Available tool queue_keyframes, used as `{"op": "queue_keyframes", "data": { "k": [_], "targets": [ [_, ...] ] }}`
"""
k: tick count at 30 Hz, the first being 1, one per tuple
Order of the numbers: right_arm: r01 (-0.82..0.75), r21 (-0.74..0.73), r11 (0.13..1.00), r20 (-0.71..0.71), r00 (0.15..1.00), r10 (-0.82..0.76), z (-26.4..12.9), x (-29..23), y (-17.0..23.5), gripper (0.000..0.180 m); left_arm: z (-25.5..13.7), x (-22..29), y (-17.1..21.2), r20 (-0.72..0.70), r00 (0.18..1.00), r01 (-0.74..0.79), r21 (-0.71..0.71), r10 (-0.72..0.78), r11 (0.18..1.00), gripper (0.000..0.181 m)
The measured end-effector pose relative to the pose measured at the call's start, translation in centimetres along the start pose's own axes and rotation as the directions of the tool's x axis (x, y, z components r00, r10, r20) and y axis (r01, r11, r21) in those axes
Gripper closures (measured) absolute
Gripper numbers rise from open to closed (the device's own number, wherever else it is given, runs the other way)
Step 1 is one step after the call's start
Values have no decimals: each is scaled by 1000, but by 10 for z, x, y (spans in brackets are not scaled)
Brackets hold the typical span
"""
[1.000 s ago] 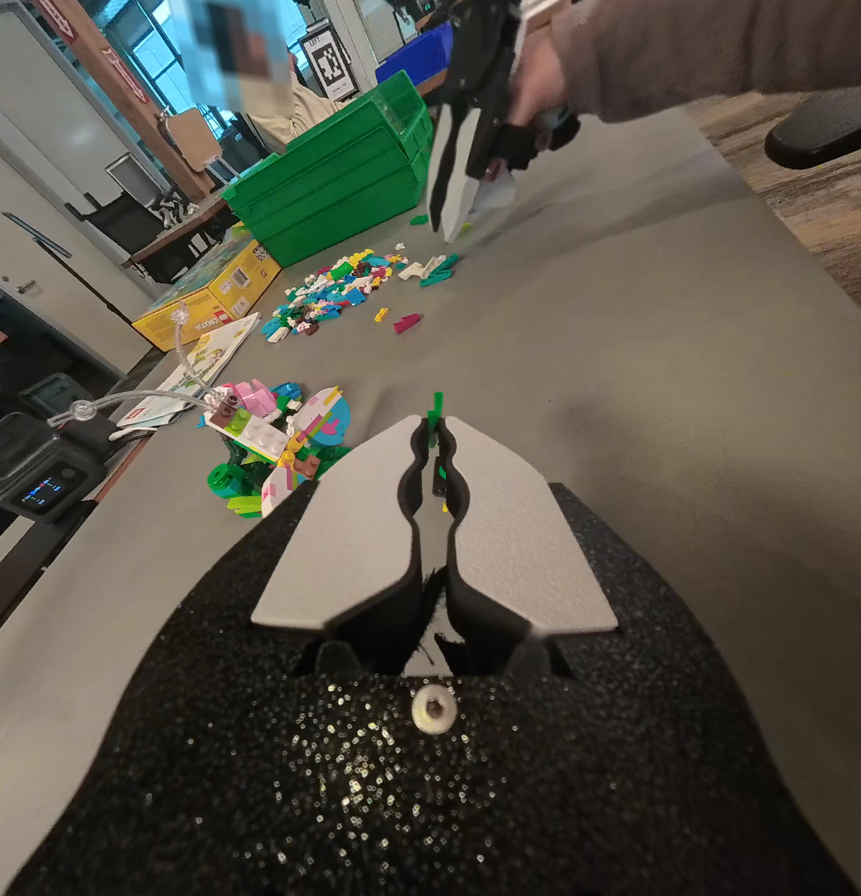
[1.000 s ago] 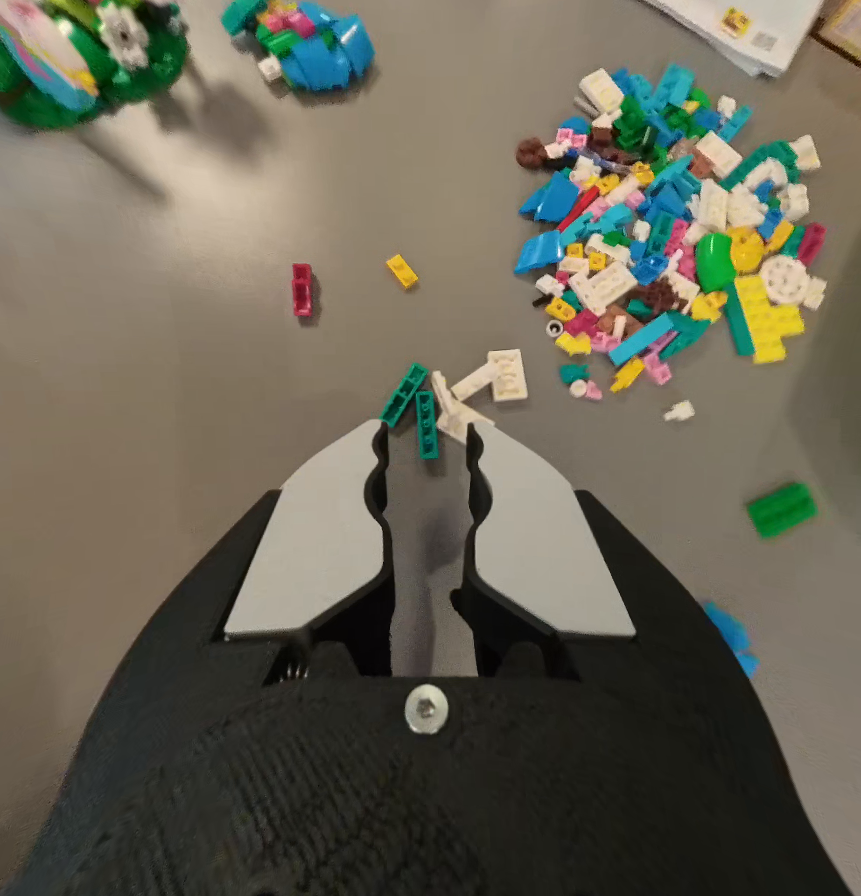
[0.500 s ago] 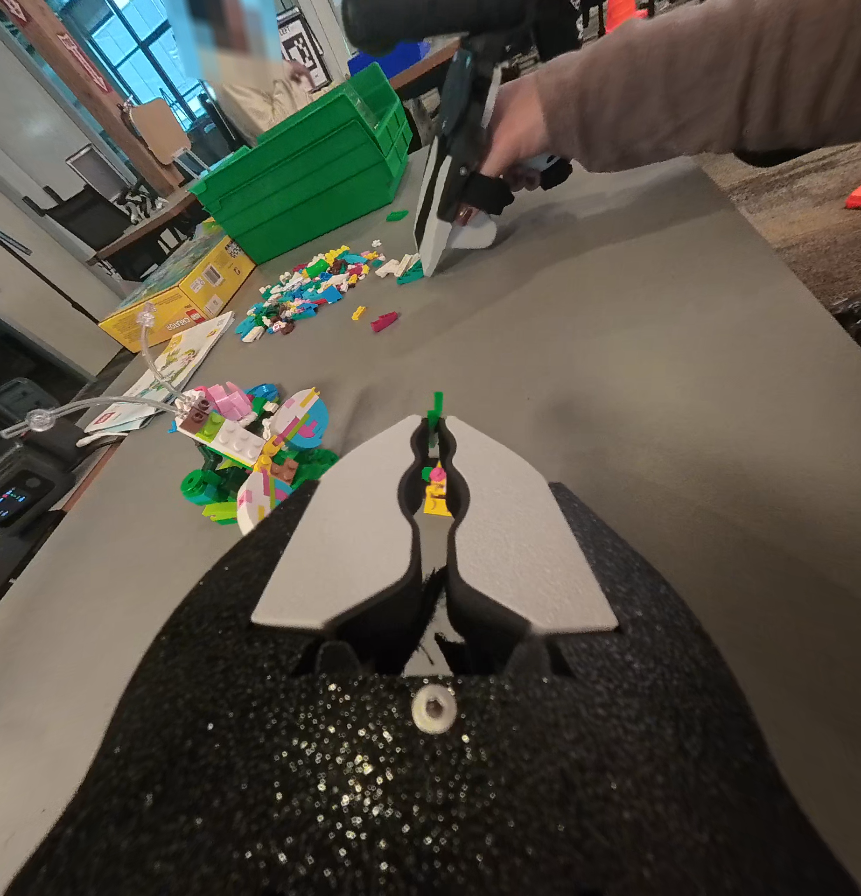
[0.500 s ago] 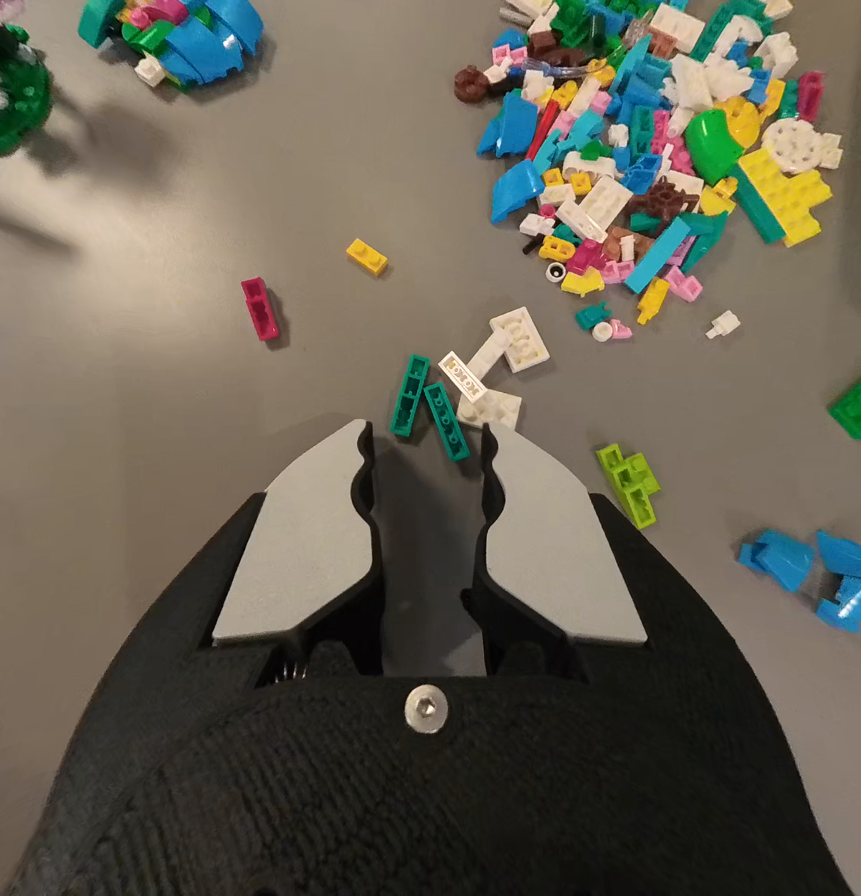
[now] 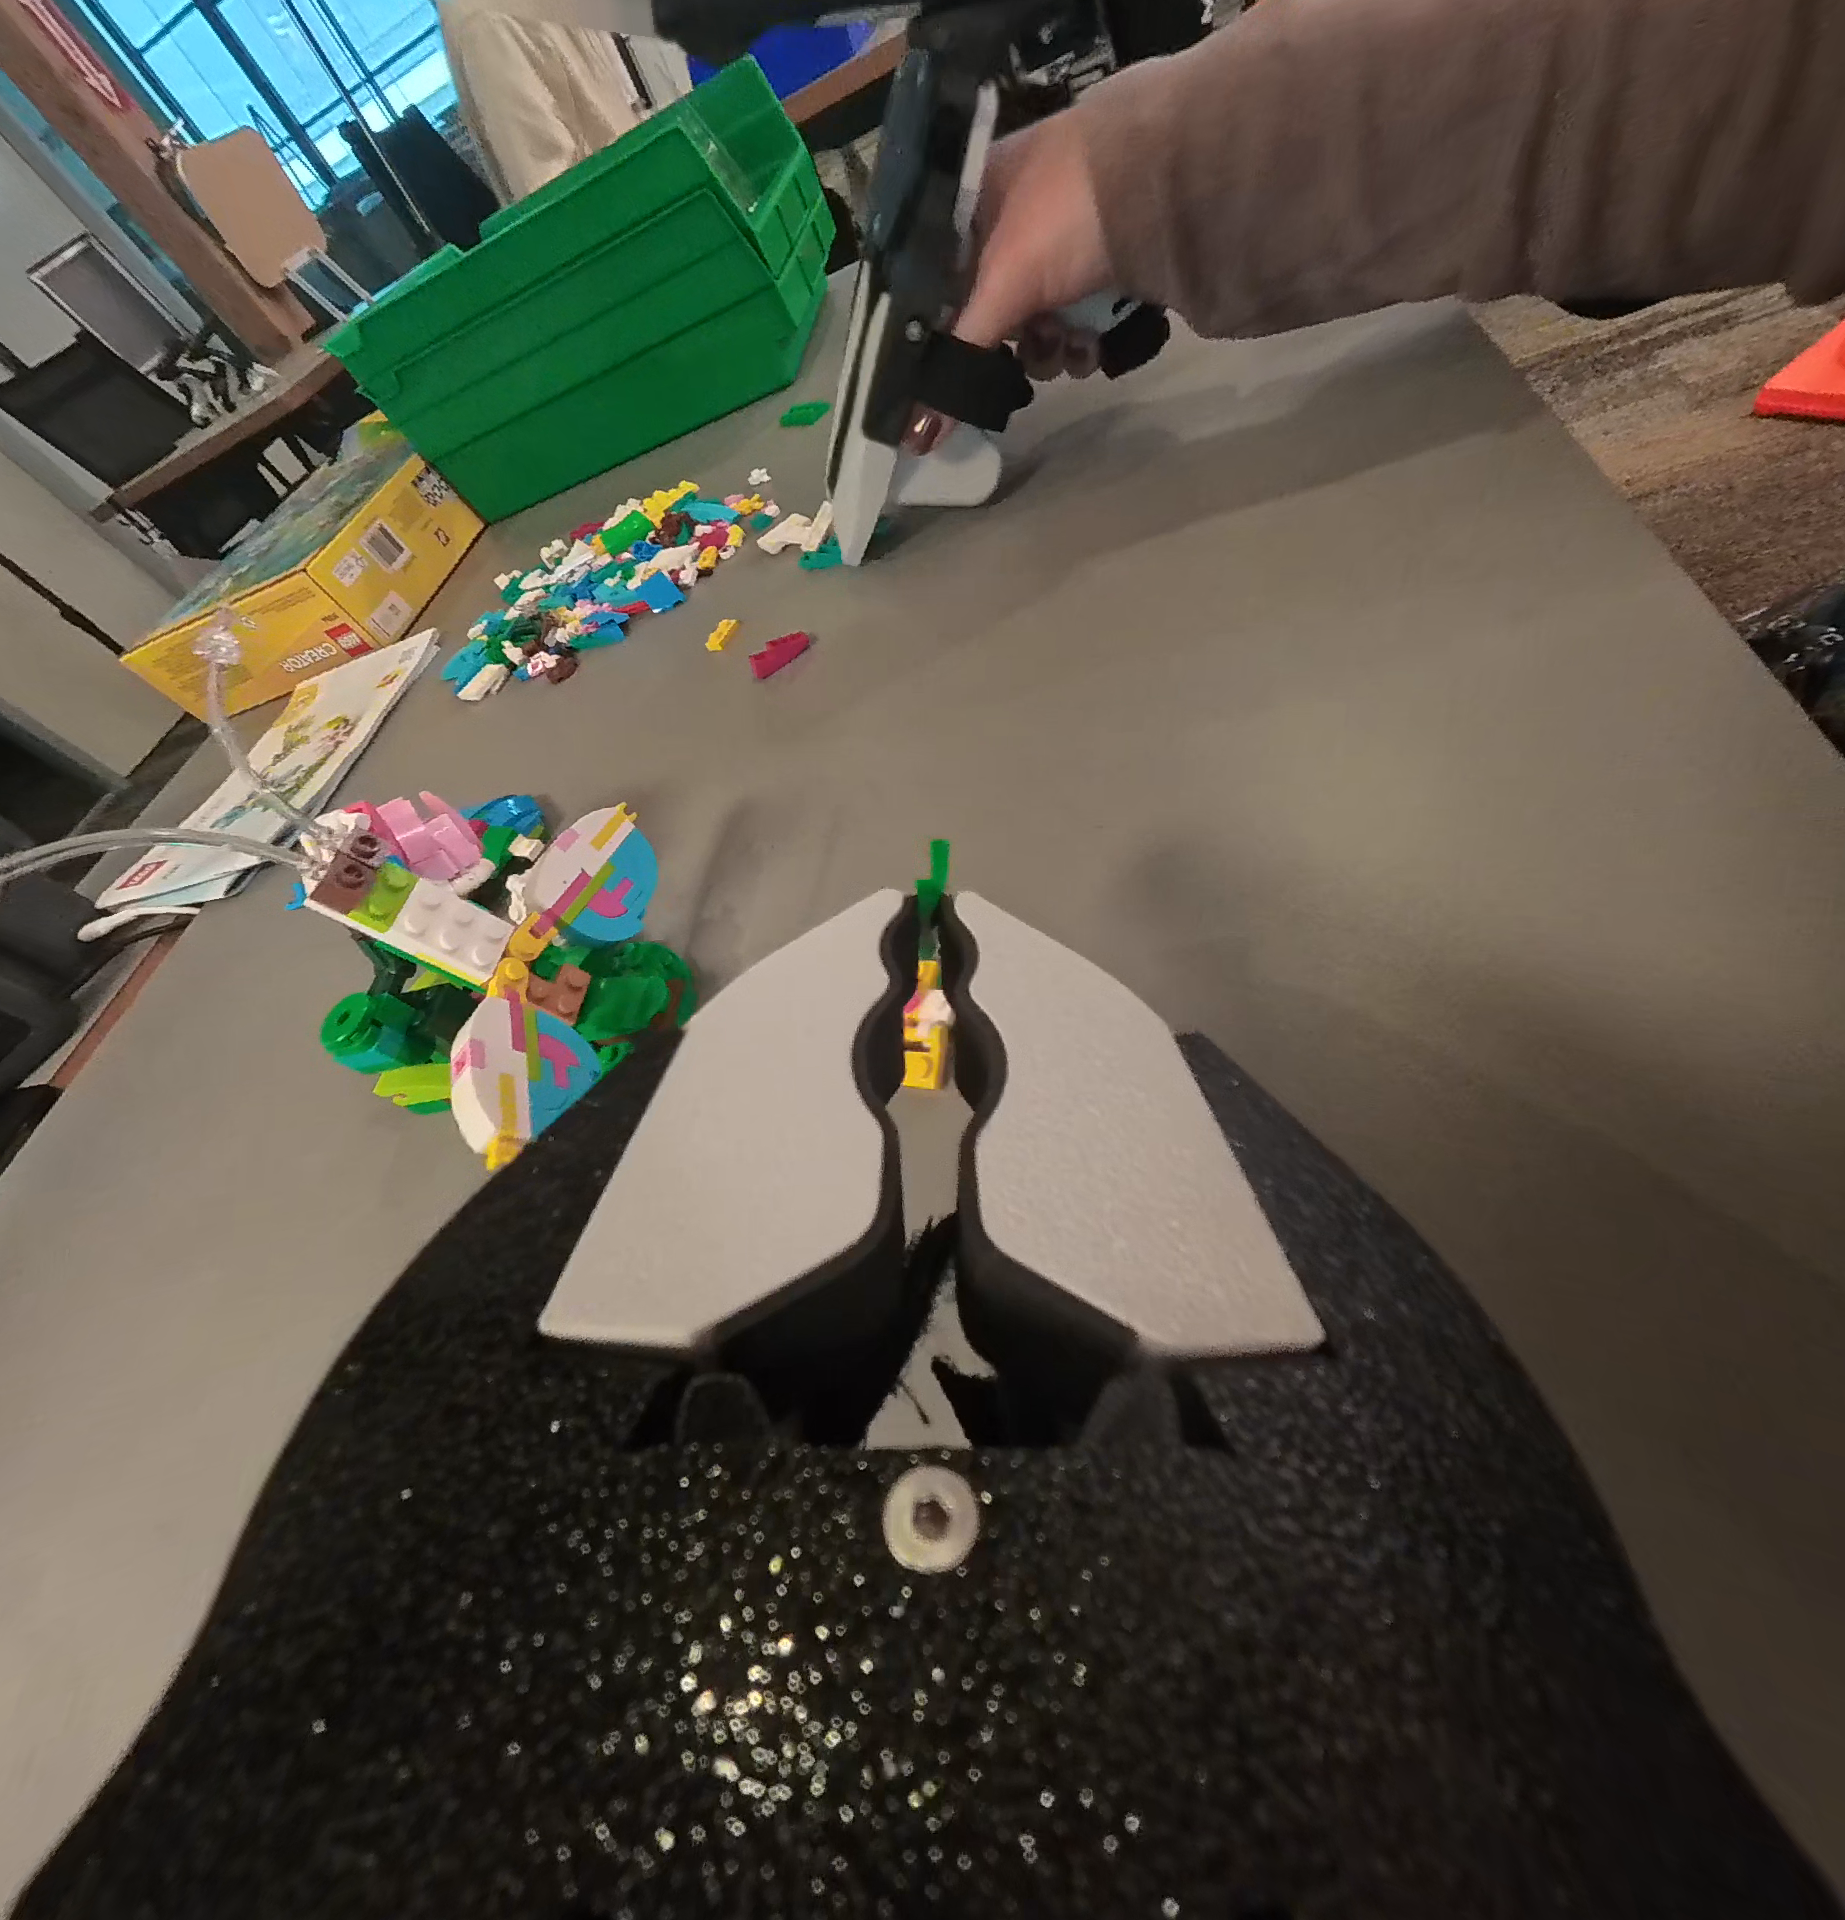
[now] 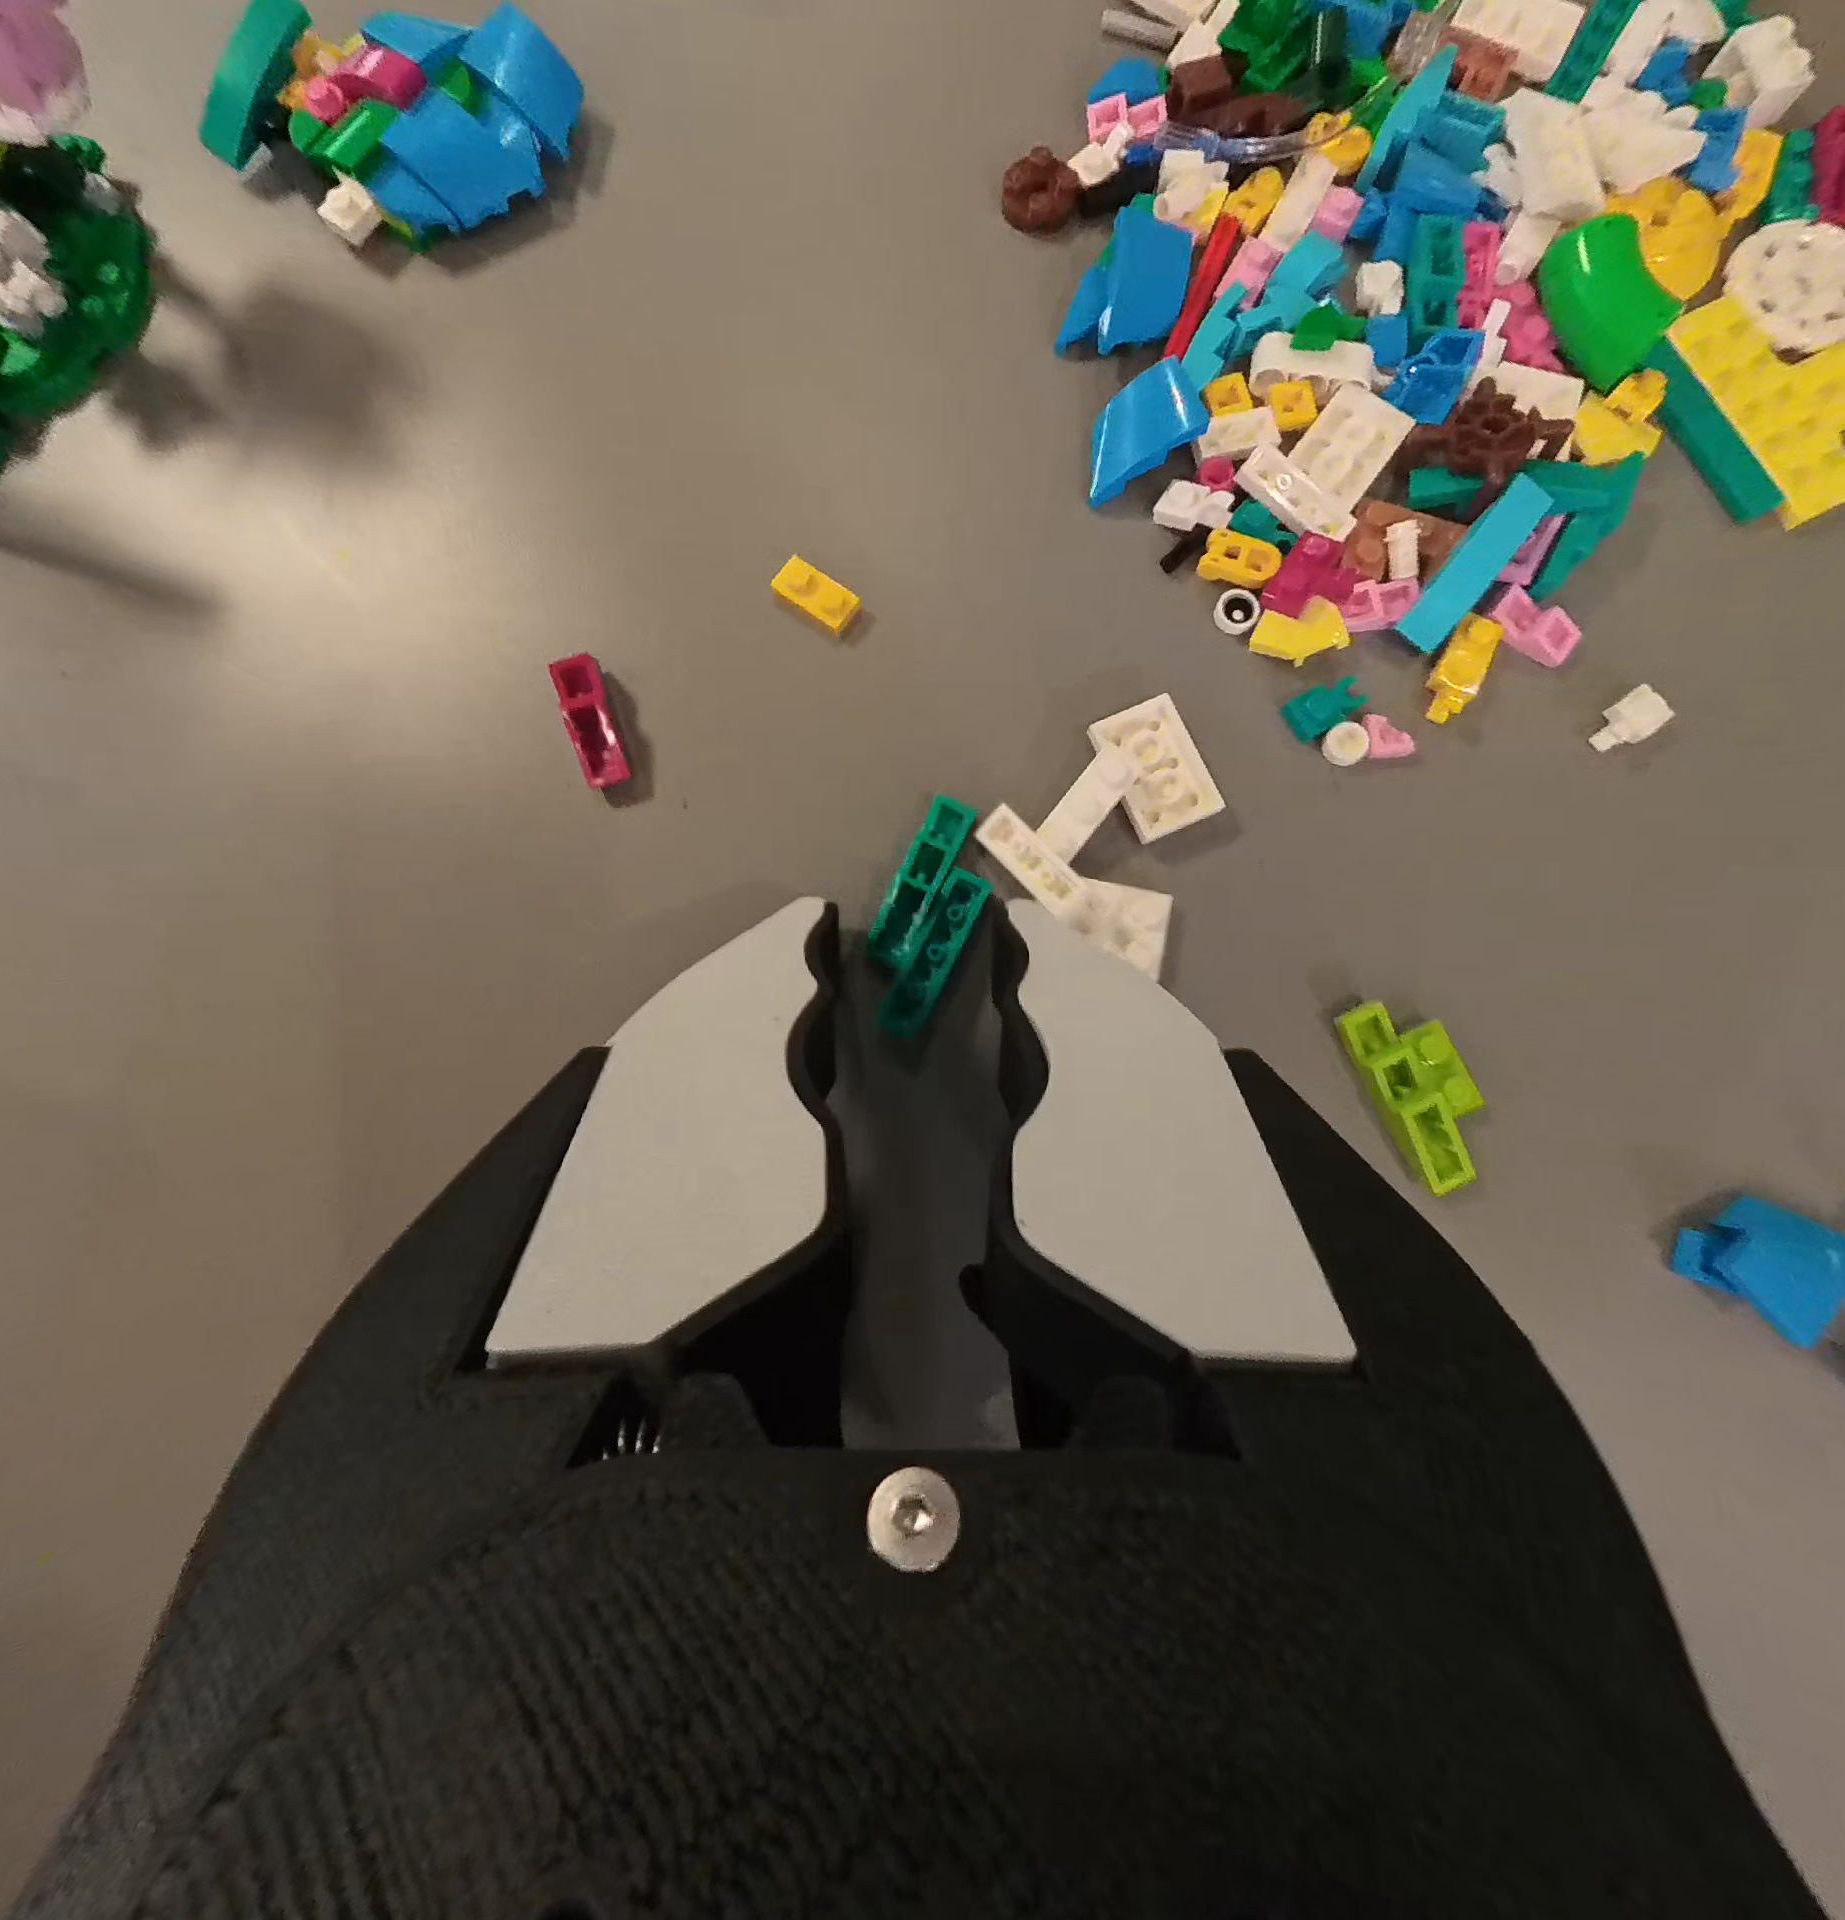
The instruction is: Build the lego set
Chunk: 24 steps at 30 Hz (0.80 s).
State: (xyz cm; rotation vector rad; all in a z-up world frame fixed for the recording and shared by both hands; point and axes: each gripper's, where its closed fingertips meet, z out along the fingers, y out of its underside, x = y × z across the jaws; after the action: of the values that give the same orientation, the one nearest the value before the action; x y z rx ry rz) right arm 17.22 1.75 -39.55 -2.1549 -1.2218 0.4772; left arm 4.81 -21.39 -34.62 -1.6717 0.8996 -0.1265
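My left gripper is shut on a small yellow, pink and green lego piece and holds it above the grey table. The partly built flower model stands to its left. My right gripper is open and low over the table. Two teal plates lie side by side between its fingertips. White plates lie just beyond its right finger. The right gripper also shows far off in the left wrist view, held by a hand, tips at the table.
A loose brick pile lies ahead right. Magenta brick, yellow plate, lime piece, blue pieces and a blue sub-assembly lie around. Green bins, yellow box and booklet stand at the far left. The grippers' ends are close to 25 centimeters from one another.
My right gripper has come down and forward onto the teal plates, and its jaws have narrowed. The two plates have shifted together. My left gripper keeps its piece and stays almost still.
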Motion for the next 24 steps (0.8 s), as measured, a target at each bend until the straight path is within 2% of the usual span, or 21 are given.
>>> {"op": "queue_keyframes", "data": {
  "k": [2,4,6,11,14,18,20,22,24],
  "targets": [
    [9,-7,1000,-5,1000,-9,2,-1,-1,154,1,1,1,-7,1000,0,-4,0,1000,178],
    [29,-21,999,-3,1000,-29,2,-4,-1,166,1,2,1,-16,1000,1,-7,-1,1000,177],
    [71,-34,997,-3,997,-71,-1,-7,2,166,1,3,1,-16,1000,-2,-8,2,1000,177],
    [156,-57,986,100,984,-150,-20,-27,23,166,-2,0,-3,2,1000,-10,14,10,1000,178],
    [217,-28,976,140,967,-211,-30,-36,31,166,-2,-1,-10,31,999,-44,28,43,999,177],
    [272,129,954,182,939,-292,-55,-45,15,145,7,1,-37,66,996,-73,113,66,991,178],
    [305,325,895,278,874,-398,-82,-79,-5,143,16,5,-56,34,999,-37,182,31,983,178],
    [302,558,773,381,734,-562,-115,-135,-20,150,23,15,-77,-58,998,3,264,13,964,178],
    [359,664,656,381,592,-710,-133,-177,-18,154,31,22,-91,-114,993,6,305,30,952,178]
  ]
}}
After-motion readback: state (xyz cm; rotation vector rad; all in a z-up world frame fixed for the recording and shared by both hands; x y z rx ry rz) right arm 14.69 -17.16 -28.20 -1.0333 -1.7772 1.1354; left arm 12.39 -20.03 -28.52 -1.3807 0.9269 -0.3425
